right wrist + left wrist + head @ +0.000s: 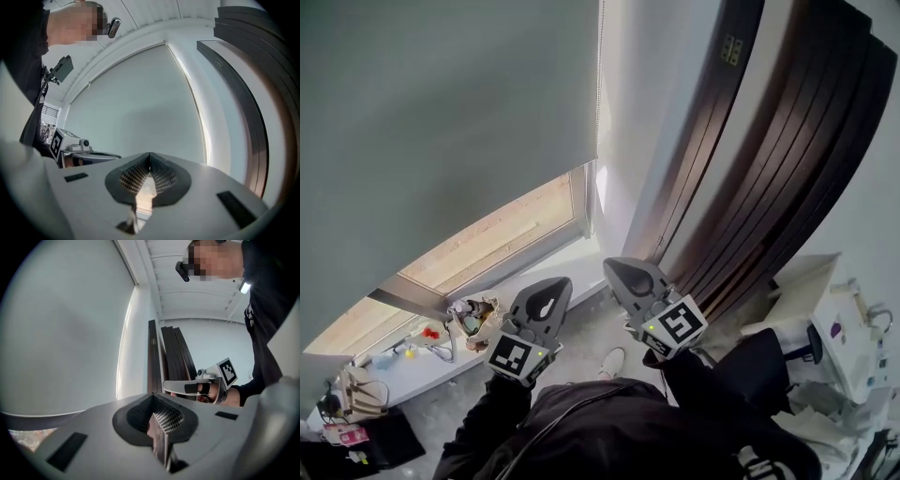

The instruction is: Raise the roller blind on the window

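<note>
The grey roller blind (450,112) hangs low over the window, its bottom bar (412,302) slanting across the lower left of the head view. A thin bead cord (598,94) runs down its right edge. Both grippers are held up side by side below the blind, apart from it and from the cord. My left gripper (553,287) is shut and holds nothing, and so is my right gripper (619,270). In the left gripper view the closed jaws (153,401) face the blind (70,333). The right gripper view shows its closed jaws (150,159) under the blind (140,108).
Dark brown panels (769,159) lean against the wall right of the window. The window sill (441,347) carries small clutter. A white table (853,337) with papers stands at the right. A dark bag (366,441) lies at the lower left.
</note>
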The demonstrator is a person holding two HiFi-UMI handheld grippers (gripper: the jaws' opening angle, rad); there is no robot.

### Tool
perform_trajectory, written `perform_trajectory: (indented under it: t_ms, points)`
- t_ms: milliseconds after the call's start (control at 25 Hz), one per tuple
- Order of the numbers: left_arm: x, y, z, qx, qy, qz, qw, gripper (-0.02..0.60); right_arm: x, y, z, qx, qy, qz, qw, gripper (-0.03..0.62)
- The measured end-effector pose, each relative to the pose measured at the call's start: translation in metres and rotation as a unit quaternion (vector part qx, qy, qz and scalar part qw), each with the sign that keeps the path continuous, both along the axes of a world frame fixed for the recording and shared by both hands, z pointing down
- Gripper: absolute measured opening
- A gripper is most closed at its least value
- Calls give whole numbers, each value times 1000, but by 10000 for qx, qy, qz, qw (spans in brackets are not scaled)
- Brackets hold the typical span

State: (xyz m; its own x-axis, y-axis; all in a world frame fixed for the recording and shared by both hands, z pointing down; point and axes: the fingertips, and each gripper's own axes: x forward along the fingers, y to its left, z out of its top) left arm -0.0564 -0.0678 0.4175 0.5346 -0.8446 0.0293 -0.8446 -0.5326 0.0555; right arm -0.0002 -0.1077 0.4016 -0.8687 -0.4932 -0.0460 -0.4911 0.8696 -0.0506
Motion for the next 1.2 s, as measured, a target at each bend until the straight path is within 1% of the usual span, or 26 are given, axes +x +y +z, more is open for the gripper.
perform_trajectory:
  t_ms: [120,240,400,480,560,640,680,800,880,1200]
  points:
    - [3,-24,-3,18,-33,-146,9999,6,4,-24,-5,57,-7,-54,10000,3]
    - [5,-45,-5,47,-63,-279,9996,6,9,-50,-9,70,9,56,10000,3]
    - [2,-69,-5,20,-95,-387,9992,6,4,-88,-12,72,141,376,9992,3]
    - [0,-82,-4,98,-141,-346,9993,6,0,-106,-14,51,152,563,9983,6]
    - [-6,-96,-6,172,-103,-307,9993,6,-6,-124,-16,25,148,773,9969,14]
    - [-13,-111,-7,210,-62,-256,9994,6,-12,-142,-17,-34,144,990,9950,38]
    - [-17,-117,-7,228,-59,-214,9995,6,-15,-151,-18,-77,147,1103,9938,70]
    - [-27,-136,-11,278,-176,-89,9994,6,-23,-178,-20,-178,113,1460,9891,126]
    - [-36,-147,-13,371,-234,25,9990,6,-29,-195,-24,-204,73,1685,9855,136]
    - [-68,-196,-9,408,-275,397,9980,6,-44,-273,-37,-239,-73,2529,9672,209]
